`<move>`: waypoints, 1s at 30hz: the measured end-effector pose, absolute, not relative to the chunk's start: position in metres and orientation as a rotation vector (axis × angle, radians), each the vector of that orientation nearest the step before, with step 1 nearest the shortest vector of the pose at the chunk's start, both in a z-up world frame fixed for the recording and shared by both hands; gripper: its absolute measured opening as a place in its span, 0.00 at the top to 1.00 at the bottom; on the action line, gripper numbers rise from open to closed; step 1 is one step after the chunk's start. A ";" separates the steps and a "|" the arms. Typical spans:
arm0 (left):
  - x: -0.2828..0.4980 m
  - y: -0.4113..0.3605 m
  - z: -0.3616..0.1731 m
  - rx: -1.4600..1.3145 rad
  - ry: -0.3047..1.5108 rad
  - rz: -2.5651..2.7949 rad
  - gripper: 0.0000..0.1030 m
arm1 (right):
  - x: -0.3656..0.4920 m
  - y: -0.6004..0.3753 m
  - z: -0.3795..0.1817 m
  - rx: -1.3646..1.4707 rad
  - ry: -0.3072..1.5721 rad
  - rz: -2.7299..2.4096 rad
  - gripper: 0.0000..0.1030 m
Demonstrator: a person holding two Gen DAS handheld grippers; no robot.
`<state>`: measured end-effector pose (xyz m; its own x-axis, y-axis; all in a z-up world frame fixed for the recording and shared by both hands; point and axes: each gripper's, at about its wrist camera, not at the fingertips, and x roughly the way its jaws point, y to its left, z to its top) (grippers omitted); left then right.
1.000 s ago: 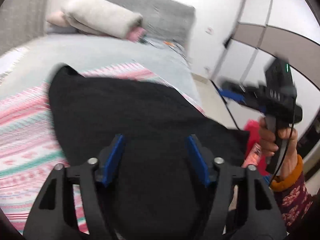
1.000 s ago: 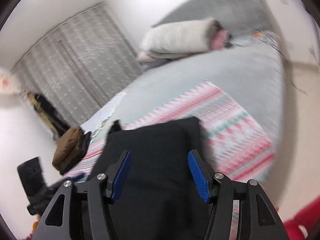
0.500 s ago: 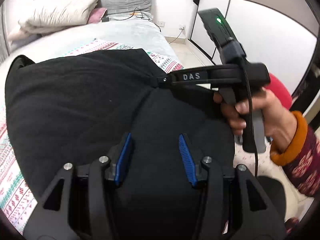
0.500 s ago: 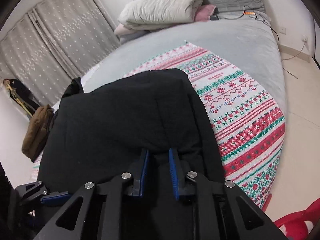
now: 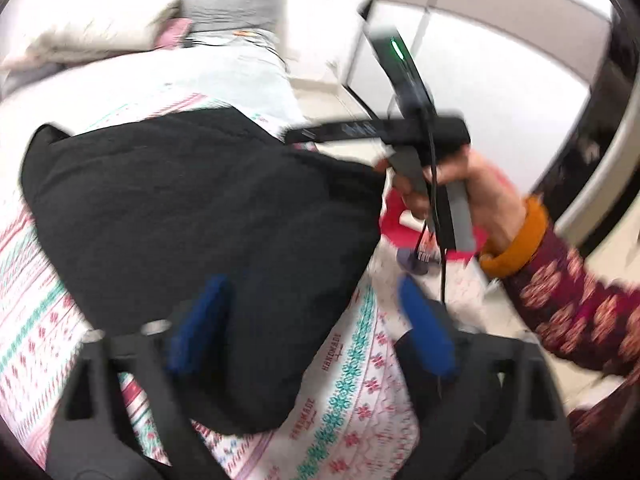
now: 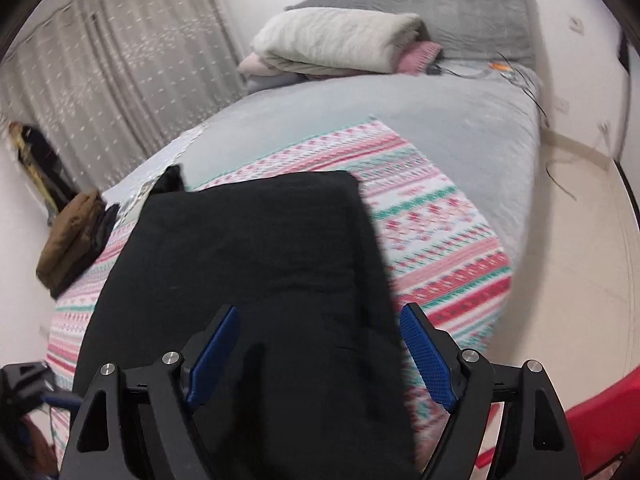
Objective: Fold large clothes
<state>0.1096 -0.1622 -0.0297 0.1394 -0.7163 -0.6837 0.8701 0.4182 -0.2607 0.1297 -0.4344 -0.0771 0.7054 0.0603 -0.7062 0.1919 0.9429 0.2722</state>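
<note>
Though motion blurs the left wrist view, the large black fleece garment (image 5: pixel 200 208) reads as a compact folded block lying on the pink, white and teal patterned knit blanket (image 5: pixel 352 384) near the bed's foot edge, its nearest corner reaching toward the camera. The left gripper (image 5: pixel 308 332) has its blue pads spread wide, one over the black cloth and one over the blanket, gripping nothing. The right gripper (image 5: pixel 304 134), held by the person's hand (image 5: pixel 460 188), hovers over the garment's right edge; its jaws cannot be made out from here. I judge the folding largely done, with perhaps a last tidy or a move to a pile left. One garment, one blanket and one rolled cream duvet (image 5: pixel 96 28) at the head end show here.

Seen from the right wrist, the same garment (image 6: pixel 256 248) is a neat rectangle on the blanket (image 6: pixel 432 240), close to the bed's foot corner. The right gripper (image 6: pixel 316 352) is released, pads wide apart above the near edge, not touching it. Counted here: one black garment, one blanket, one grey bedspread (image 6: pixel 360 112), one duvet (image 6: pixel 336 38), one brown bundle of clothes (image 6: pixel 72 236) at the bed's left edge.
</note>
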 end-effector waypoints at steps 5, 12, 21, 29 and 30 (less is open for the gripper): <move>0.157 -0.132 -0.030 0.089 0.973 -0.966 0.01 | 0.132 -0.478 -0.081 0.514 0.843 0.011 0.16; 0.225 -0.105 -0.082 -0.139 1.191 -0.760 0.01 | 0.163 -0.512 -0.110 0.701 0.991 0.130 0.16; 0.237 -0.097 -0.139 -0.413 1.253 -0.829 0.00 | 0.198 -0.492 -0.152 0.785 1.106 0.287 0.16; 0.248 -0.087 -0.177 -0.656 1.274 -0.919 0.00 | 0.201 -0.467 -0.174 0.867 1.025 0.388 0.17; 0.248 -0.088 -0.174 -0.667 1.266 -0.914 0.01 | 0.200 -0.464 -0.174 0.866 1.020 0.389 0.19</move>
<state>0.2481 -0.0883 -0.1744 0.0473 -0.8638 -0.5016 0.2042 0.4999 -0.8416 0.2005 -0.4638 -0.1742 0.4948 0.6493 -0.5775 0.0996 0.6178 0.7800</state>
